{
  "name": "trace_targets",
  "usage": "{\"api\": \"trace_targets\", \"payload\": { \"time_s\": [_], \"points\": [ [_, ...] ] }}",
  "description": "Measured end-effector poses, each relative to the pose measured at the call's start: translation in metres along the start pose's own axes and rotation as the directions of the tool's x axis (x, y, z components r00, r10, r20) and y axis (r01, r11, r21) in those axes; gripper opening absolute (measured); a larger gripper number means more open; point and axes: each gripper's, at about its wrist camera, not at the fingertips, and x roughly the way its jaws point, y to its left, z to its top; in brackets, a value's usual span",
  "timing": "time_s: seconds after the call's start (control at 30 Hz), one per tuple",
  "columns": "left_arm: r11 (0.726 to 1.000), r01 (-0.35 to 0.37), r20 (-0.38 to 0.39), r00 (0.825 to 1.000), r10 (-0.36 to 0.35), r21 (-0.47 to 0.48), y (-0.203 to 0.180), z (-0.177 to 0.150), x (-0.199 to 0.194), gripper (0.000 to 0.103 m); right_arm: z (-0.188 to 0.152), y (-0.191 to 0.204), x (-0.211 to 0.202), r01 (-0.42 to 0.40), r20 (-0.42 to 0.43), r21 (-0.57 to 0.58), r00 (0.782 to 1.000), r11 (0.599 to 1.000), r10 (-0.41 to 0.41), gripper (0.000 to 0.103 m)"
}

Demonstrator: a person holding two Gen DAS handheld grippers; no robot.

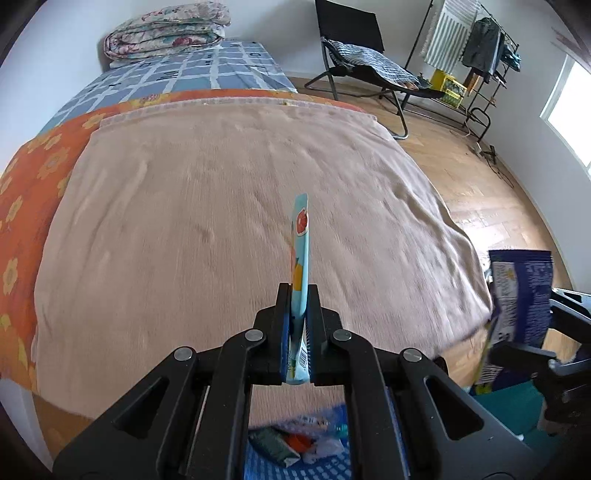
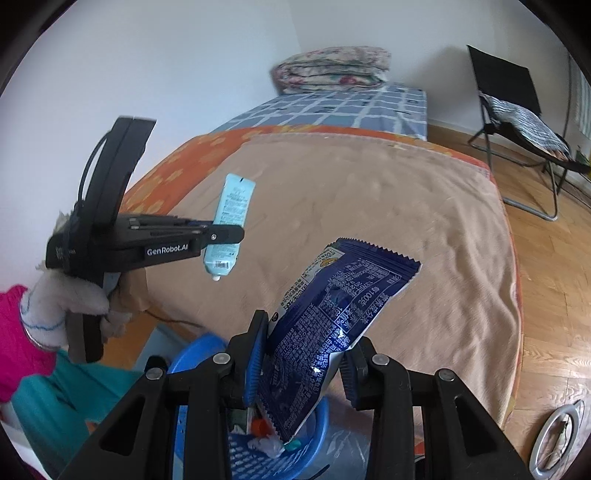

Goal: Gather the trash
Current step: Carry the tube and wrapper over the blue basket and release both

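My left gripper [image 1: 299, 295] is shut on a light blue tube [image 1: 301, 254], held edge-on above the near end of the bed; the tube also shows in the right wrist view [image 2: 229, 225], cap end down. My right gripper [image 2: 303, 339] has its jaws spread, and a dark blue snack bag [image 2: 332, 325] stands between them, leaning on the left finger [image 2: 255, 354], its lower end over the blue basket [image 2: 207, 354]. The bag also shows at the right in the left wrist view [image 1: 521, 295]. The basket [image 1: 325, 469] holds several bits of trash.
The bed carries a beige blanket [image 1: 236, 206] over an orange flowered cover [image 1: 33, 192], with a folded quilt [image 1: 166, 29] at the far end. A black folding chair [image 1: 362, 62] and a clothes rack [image 1: 480, 55] stand on the wooden floor to the right.
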Motion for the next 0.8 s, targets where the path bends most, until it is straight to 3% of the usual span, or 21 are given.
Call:
{"api": "trace_targets", "payload": {
  "time_s": [0.4, 0.8],
  "points": [
    [1.000, 0.022, -0.008, 1.000, -0.021, 0.021, -0.017, -0.070, -0.032, 0.005, -0.064, 0.041, 0.011, -0.054, -0.076, -0.077, 0.996, 0.996, 0.048, 0.036],
    [0.996, 0.054, -0.076, 0.995, -0.060, -0.074, -0.008, -0.127, -0.027, 0.005, -0.092, 0.055, 0.025, -0.086, -0.145, -0.073, 0.987, 0.994, 0.075, 0.037]
  ]
}}
